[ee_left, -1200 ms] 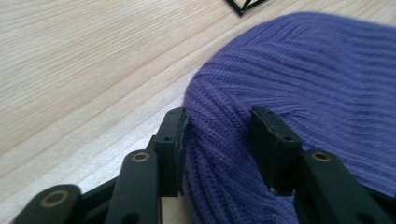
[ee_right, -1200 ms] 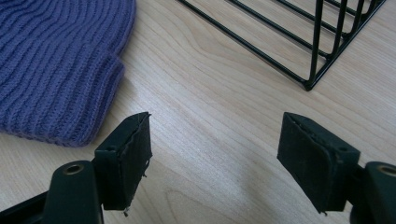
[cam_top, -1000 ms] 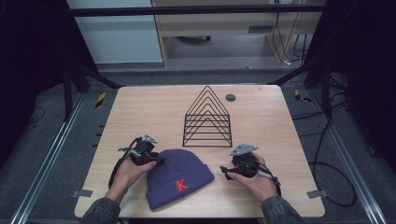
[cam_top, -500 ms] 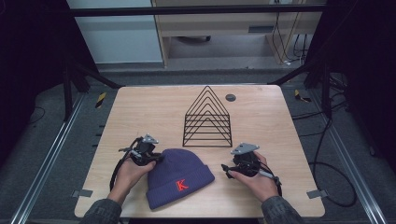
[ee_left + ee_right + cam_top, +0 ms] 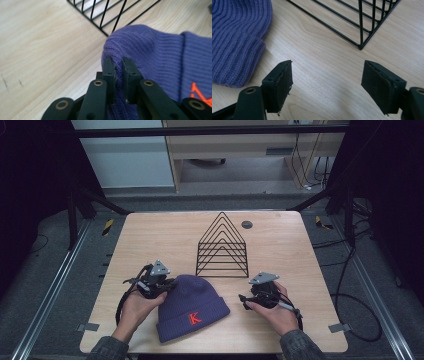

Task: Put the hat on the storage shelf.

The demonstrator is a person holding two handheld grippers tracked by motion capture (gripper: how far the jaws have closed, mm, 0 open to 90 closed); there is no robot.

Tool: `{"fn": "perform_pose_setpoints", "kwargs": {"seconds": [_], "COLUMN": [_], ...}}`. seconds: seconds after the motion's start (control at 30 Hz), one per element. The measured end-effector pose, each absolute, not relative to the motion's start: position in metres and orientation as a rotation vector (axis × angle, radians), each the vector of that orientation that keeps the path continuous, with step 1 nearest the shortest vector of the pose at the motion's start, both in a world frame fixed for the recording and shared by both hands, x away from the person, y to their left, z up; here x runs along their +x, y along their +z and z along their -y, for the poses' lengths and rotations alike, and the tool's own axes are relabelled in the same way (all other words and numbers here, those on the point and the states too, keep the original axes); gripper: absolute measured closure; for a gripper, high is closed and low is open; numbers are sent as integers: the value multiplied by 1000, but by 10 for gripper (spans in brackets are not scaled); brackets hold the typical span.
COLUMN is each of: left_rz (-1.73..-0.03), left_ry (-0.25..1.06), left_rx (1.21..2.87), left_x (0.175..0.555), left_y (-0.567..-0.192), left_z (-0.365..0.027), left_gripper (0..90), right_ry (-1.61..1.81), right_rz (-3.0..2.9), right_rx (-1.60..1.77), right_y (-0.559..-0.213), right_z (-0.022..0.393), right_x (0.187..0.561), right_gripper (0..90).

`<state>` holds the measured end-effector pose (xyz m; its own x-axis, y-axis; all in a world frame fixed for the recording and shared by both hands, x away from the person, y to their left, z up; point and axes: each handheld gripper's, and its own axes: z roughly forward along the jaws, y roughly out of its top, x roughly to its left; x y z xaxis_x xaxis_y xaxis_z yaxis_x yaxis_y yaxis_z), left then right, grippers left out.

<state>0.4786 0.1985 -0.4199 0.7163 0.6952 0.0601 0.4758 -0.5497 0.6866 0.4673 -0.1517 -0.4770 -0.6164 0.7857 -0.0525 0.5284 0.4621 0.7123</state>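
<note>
- Two grippers are seen in the high view: the left gripper (image 5: pixel 161 285) at the crown edge of the purple beanie (image 5: pixel 192 307), the right gripper (image 5: pixel 256 298) apart from it. The beanie lies flat on the tabletop (image 5: pixel 280 245), its long axis running from the crown near the wire rack (image 5: pixel 222 245) to the cuff at the person's side.
- Left gripper view: the jaws, just closed, are pinching a knit fold at the crown (image 5: pixel 125 45). The grasp step is judged done; a lift is called for next.
- Right gripper view: the jaws are spread over bare wood, the cuff (image 5: pixel 234 60) beside them; a second grasp there seems needed.

Left tool (image 5: pixel 118 72) — jaws pinching purple beanie (image 5: pixel 155 50)
</note>
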Motion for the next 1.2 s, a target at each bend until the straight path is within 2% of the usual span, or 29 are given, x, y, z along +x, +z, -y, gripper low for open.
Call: {"fn": "perform_pose_setpoints", "kwargs": {"seconds": [0.33,0.67,0.97,1.2], "left_rz": [-784,-671,-557,-513], "left_ry": [510,491,510,609], "left_rx": [2249,2217,2209,2240], "left_x": [466,455,442,446], "left_y": [-403,-373,-322,-277], "left_z": [-182,-178,-171,-173], "left_gripper": [819,820,820,820], "right_ry": [939,945,948,987], "right_rz": [-2336,-2316,-2298,-2270], "right_rx": [1115,1147,1145,1100], "right_y": [-477,-477,-474,-466], "right_z": [153,157,158,156], "right_x": [467,468,467,464], "right_gripper": [241,240,240,250]}}
